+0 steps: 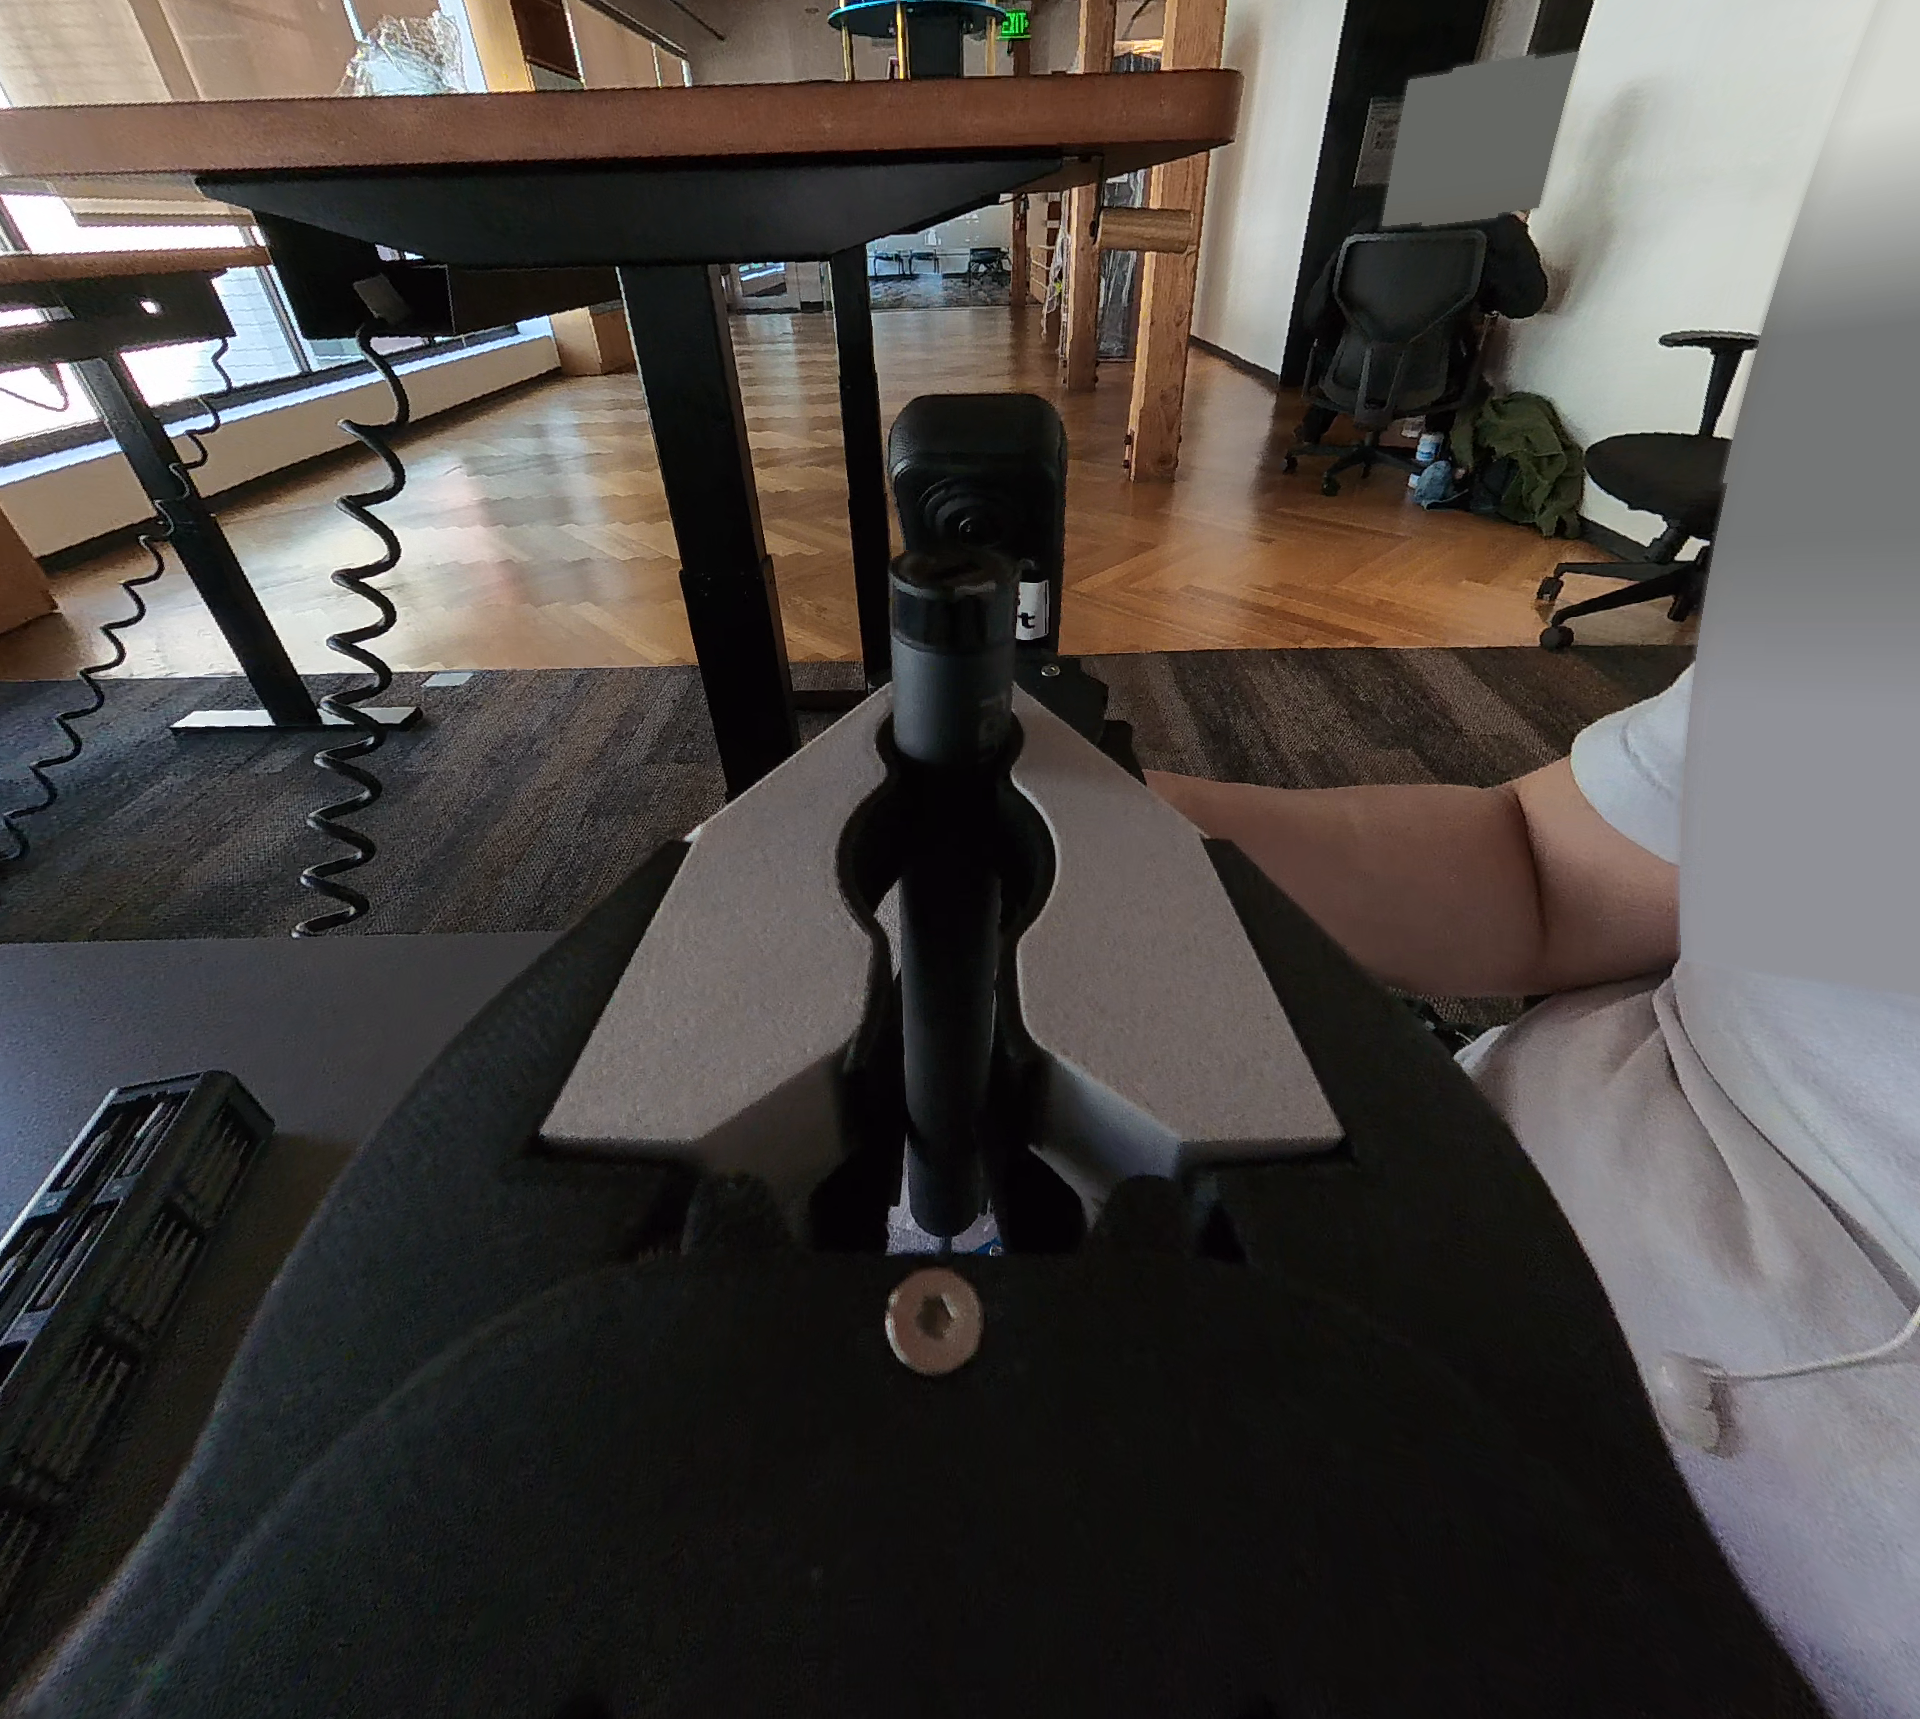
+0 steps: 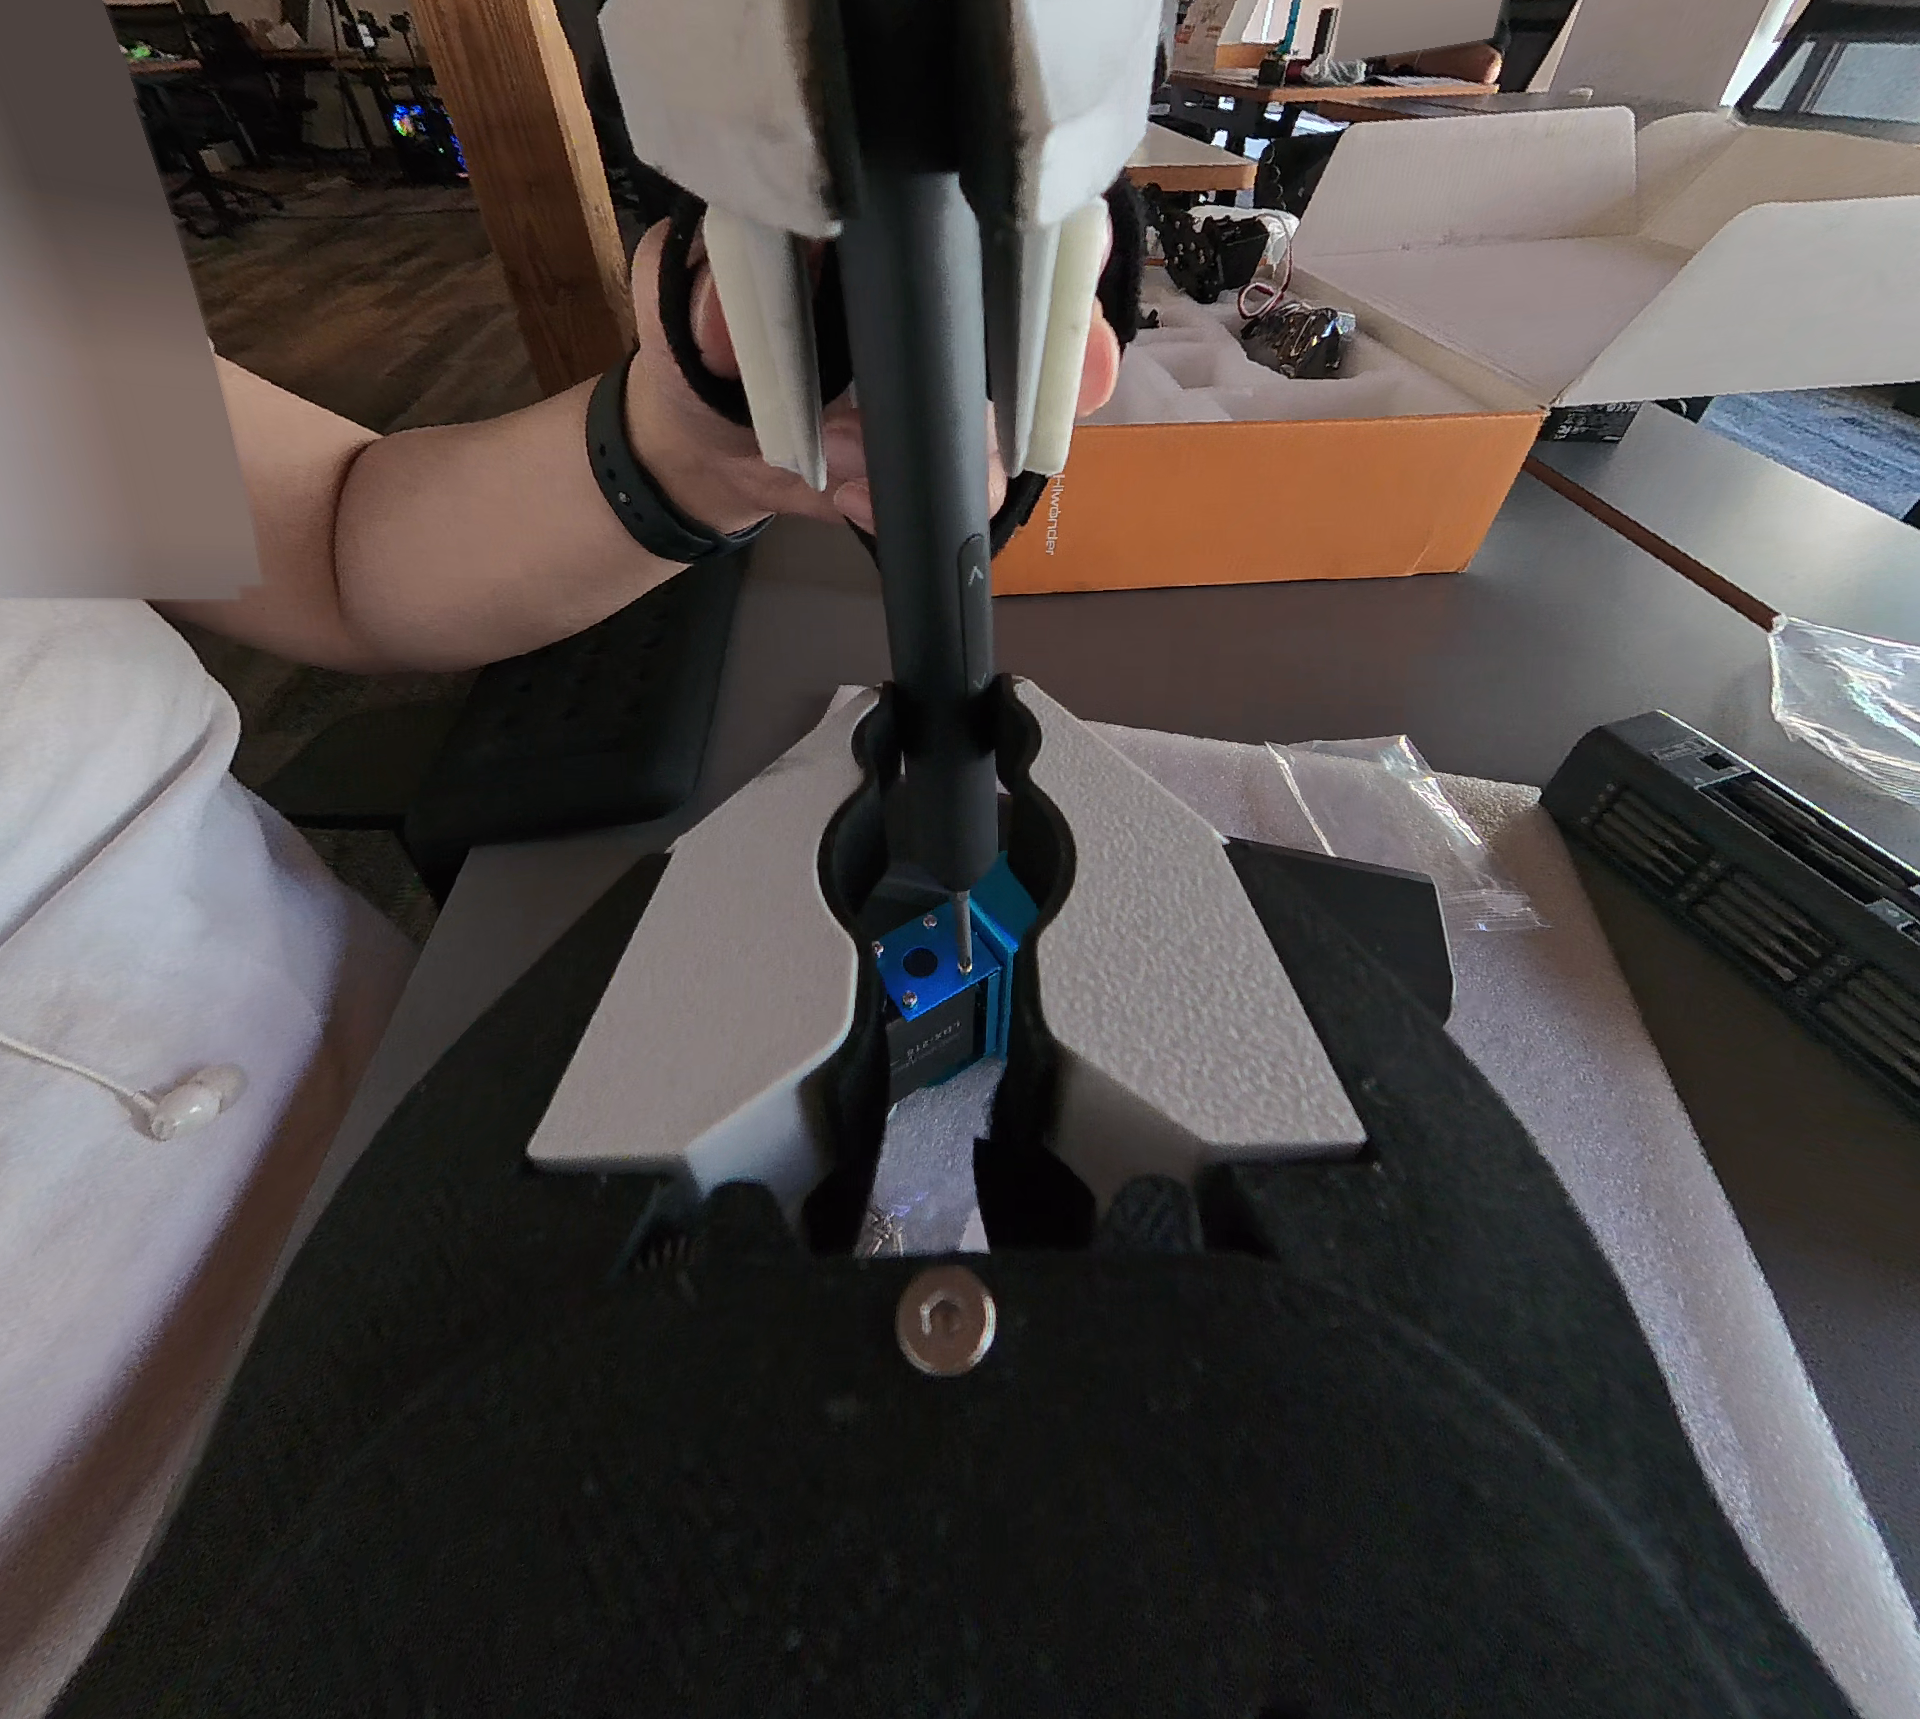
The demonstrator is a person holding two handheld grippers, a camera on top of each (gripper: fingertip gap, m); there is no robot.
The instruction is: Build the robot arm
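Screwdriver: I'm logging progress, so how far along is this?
Done: three bracket corners seem to hold screws. In hand: left gripper and right gripper clamp the screwdriver, bit on the fourth corner. Left: loose screws on the foam.

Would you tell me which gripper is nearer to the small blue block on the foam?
Right. The blue block sits in the gap between the right gripper fingers. The left gripper clamps the screwdriver farther up its barrel, away from the block.
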